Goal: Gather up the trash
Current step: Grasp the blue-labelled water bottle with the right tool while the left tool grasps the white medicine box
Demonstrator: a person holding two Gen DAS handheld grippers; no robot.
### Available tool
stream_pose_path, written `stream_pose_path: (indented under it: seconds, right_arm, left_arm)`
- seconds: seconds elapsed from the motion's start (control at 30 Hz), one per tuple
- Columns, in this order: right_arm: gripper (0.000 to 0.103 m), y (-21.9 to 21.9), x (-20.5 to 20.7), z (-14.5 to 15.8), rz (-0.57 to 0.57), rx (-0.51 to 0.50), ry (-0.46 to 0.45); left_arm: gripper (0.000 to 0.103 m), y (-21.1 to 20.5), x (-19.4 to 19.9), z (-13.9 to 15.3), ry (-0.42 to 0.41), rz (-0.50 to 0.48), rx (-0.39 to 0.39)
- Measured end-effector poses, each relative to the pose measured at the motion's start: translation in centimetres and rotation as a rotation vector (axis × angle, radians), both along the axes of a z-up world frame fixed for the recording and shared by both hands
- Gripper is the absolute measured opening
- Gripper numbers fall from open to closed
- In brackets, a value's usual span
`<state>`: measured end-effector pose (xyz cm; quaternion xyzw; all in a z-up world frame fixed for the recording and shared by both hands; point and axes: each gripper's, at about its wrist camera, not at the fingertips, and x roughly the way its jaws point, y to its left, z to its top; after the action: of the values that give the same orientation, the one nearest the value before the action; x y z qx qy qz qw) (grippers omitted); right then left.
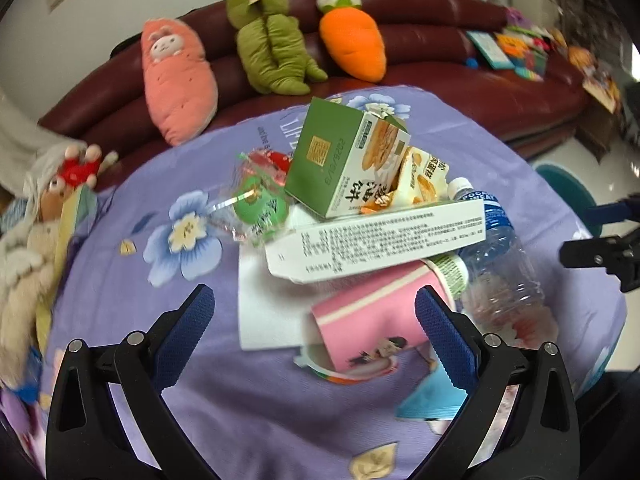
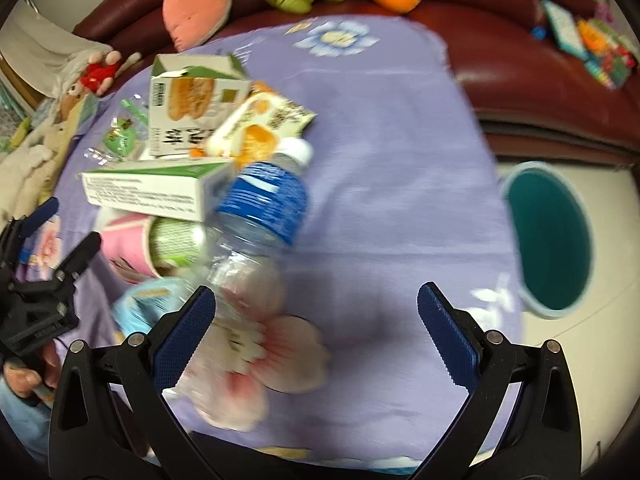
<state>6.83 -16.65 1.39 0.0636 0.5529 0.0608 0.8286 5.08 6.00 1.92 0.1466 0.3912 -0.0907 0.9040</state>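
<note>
Left gripper (image 1: 314, 334): jaws wide apart, holding nothing, straddling the pink paper cup (image 1: 376, 320), which lies on its side in the trash pile. Right gripper (image 2: 316, 338): jaws wide apart, empty. Clear plastic bottle (image 2: 256, 216), blue label, lies flat on the purple cloth (image 2: 400, 160), white cap pointing away toward the sofa (image 2: 520, 80). Teal bin (image 2: 550, 236) stands at right.

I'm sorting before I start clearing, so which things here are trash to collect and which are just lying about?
Trash job:
green cardboard biscuit box
long white carton
clear plastic bottle with blue label
pink paper cup
yellow snack wrapper
white paper napkin
teal round bin

Lying about:
pink plush toy
green plush toy
orange carrot plush
</note>
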Motion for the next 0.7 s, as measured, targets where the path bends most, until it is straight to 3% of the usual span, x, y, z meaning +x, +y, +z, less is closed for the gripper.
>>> stream_pose_path:
  seconds: [0.13, 0.37, 0.43, 0.7]
  right_arm:
    - [0.096, 2.3, 2.3, -1.5, 0.036, 0.041, 0.045]
    - [0.073, 3.4, 5.1, -5.1, 0.048, 0.119, 0.158]
    - [0.063, 3.3, 5.3, -5.8, 0.055, 0.132, 0.182]
    - [0.063, 0.3, 4.1, -5.6, 0.034, 0.093, 0.175]
  left_arm:
    - [0.100, 0.8, 1.0, 0.5, 0.001, -0.012, 0.009]
    - [0.100, 1.0, 2.0, 1.4, 0.011, -0.078, 0.047]
    - [0.100, 0.0, 2.1, 1.3, 0.007, -0.127, 0.100]
    - [0.100, -2.9, 3.3, -0.6, 0.000, -0.263, 0.301]
